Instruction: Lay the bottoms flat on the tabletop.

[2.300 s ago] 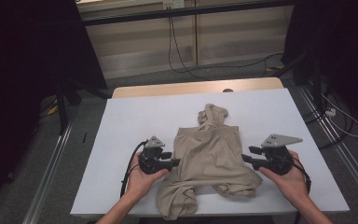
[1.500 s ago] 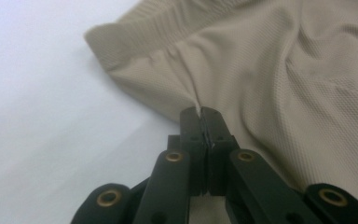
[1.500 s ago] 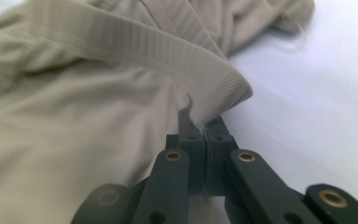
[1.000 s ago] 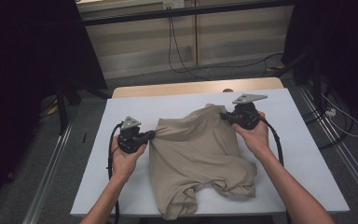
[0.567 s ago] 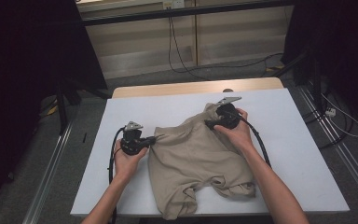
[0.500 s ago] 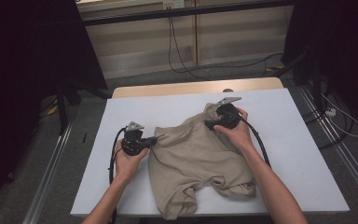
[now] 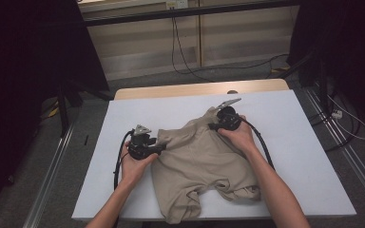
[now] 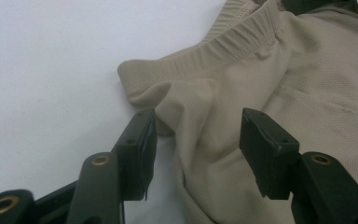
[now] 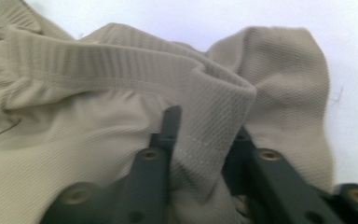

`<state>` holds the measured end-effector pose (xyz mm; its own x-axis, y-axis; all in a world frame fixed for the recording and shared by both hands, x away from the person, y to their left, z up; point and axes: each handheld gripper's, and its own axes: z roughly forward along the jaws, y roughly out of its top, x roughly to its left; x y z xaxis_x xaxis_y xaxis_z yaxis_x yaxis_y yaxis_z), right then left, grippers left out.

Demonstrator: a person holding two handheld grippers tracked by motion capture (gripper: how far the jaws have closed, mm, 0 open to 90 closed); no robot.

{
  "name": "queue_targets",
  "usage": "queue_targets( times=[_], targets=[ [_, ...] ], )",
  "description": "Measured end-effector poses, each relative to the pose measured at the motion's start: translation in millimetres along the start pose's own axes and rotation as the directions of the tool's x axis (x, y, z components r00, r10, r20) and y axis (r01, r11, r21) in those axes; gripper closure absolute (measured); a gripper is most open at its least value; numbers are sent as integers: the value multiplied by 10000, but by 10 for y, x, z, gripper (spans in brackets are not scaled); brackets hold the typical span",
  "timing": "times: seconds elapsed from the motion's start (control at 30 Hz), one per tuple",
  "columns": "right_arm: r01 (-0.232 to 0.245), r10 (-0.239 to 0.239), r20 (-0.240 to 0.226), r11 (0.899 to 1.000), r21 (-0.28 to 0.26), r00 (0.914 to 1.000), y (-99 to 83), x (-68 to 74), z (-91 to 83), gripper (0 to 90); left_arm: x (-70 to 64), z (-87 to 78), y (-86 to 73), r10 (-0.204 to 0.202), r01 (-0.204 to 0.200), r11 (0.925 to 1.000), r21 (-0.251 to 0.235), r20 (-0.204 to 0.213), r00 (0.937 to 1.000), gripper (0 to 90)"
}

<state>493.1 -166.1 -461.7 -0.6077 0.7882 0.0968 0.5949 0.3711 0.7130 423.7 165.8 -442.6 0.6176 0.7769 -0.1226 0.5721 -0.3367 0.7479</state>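
Note:
A pair of beige shorts [image 7: 204, 161] lies crumpled on the white table [image 7: 290, 142], legs toward the near edge. My left gripper [image 7: 160, 147] is at the left end of the waistband. In the left gripper view it [image 8: 198, 135] stands open, jaws wide apart, with the cloth [image 8: 270, 70] lying between and under them. My right gripper [image 7: 212, 126] is at the far right corner of the shorts. In the right gripper view it [image 9: 205, 126] is shut on a folded piece of the ribbed waistband [image 9: 121, 60], which is lifted off the table.
A wooden strip [image 7: 195, 90] runs along the table's far edge. Bare white surface lies to the left, right and far side of the shorts. Metal rails [image 7: 347, 156] flank the table, and cables [image 7: 185, 57] trail on the floor beyond.
My right gripper has pulled the waistband corner leftward and slightly nearer, bunching the shorts' top. The left gripper has shifted a little to the right.

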Motion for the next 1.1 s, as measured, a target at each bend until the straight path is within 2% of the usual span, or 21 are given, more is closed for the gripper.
queue_targets(
  times=[0.17,0.23,0.4,0.5,0.63,0.7,0.73,0.8,0.83,0.87,0.9,0.93,0.97,1.0,1.07,1.1],
  targets=[
    [96,-95,103,9999,-59,9999,-56,35,-119,810,0,-34,-8,92,-92,9999,-85,-57,9999,426],
    [304,-303,191,9995,-43,9994,-103,63,-215,814,-7,-34,-15,21,-22,9999,-160,-51,10000,416],
    [200,-192,521,9997,-150,9985,-270,140,-502,817,-23,-47,-12,88,-87,9998,-180,10,10000,411],
    [184,-177,689,9998,-103,9975,-420,204,-676,818,-49,-30,-14,225,-224,9997,-40,181,9996,412],
    [97,-89,620,9999,-130,9980,-552,246,-845,818,-100,61,-23,318,-329,9993,201,569,9979,418],
    [143,-136,584,9998,-108,9982,-628,272,-929,818,-121,95,-21,207,-222,9995,224,620,9979,417],
    [201,-195,589,9997,-99,9981,-664,287,-960,818,-145,185,-9,73,-93,9997,239,820,9966,419],
    [211,-202,584,9996,-160,9981,-724,308,-1010,817,-181,269,-6,44,-98,9977,672,804,9968,487],
    [167,-156,607,9997,-188,9980,-748,313,-1030,818,-216,275,3,407,-450,9966,695,619,9972,500],
    [139,-127,590,9997,-197,9982,-766,314,-1049,818,-216,275,3,407,-450,9966,695,619,9972,556],
    [129,-120,528,9998,-163,9985,-778,315,-1065,818,-241,250,10,473,-607,9943,880,1476,9879,768],
    [143,-135,531,9998,-159,9985,-789,323,-1083,818,-265,240,4,521,-692,9918,1071,1547,9866,863],
    [143,-135,531,9998,-159,9985,-789,323,-1083,818,-265,240,4,521,-692,9918,1071,1547,9866,878],
    [167,-159,401,9996,-215,9991,-825,345,-1133,818,-337,211,-5,866,-1070,9875,1156,1694,9817,884],
    [166,-158,353,9996,-216,9993,-850,365,-1166,818,-367,187,-8,809,-1033,9881,1139,1860,9792,887],
    [40,-35,192,9996,-269,9998,-915,411,-1257,818,-423,138,-20,791,-1010,9897,1012,2005,9765,887]
  ],
)
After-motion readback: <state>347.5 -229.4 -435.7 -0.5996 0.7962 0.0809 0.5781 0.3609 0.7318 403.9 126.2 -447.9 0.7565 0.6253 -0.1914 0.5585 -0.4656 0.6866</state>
